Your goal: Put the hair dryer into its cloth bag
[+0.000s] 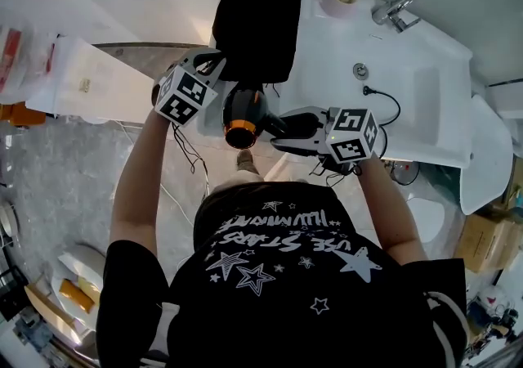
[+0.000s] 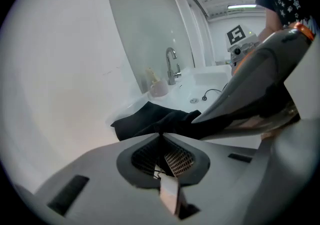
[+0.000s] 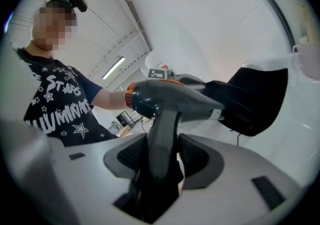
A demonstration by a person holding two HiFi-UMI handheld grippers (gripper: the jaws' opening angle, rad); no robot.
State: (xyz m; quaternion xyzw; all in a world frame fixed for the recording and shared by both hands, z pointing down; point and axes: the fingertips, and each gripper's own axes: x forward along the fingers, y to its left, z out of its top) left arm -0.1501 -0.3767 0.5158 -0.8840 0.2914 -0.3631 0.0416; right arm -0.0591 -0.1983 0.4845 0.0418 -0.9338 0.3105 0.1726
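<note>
1. The hair dryer (image 1: 243, 111) is held in the air above the near edge of the washbasin (image 1: 327, 51).
   - Its barrel is dark, with an orange ring at the rear end.
   - The rear end points toward the person. The nozzle end points toward the cloth bag (image 1: 257, 27).
   - In the right gripper view, the hair dryer (image 3: 172, 100) lies roughly level and its nozzle meets the mouth of the cloth bag (image 3: 252, 101). The cloth hides the tip itself.

2. The right gripper (image 1: 288, 129) is clamped on the handle of the hair dryer.
   - In its own view, the handle stands upright between the two jaws of the right gripper (image 3: 160, 144). Both jaws press against it.

3. The left gripper (image 1: 214, 62) is closed on the near edge of the cloth bag.
   - In its own view, the jaws of the left gripper (image 2: 161, 136) are together with black cloth pinched between them.
   - In that view, the hair dryer (image 2: 260, 91) is just to the right of the jaws and is not touching them.

4. The cloth bag (image 2: 150, 119) is black. Its far part lies flat on the washbasin counter.

5. Further back on the counter stand a faucet (image 1: 398, 8) and a cup (image 1: 335, 0). A black cord (image 1: 380, 94) lies in the basin.
</note>
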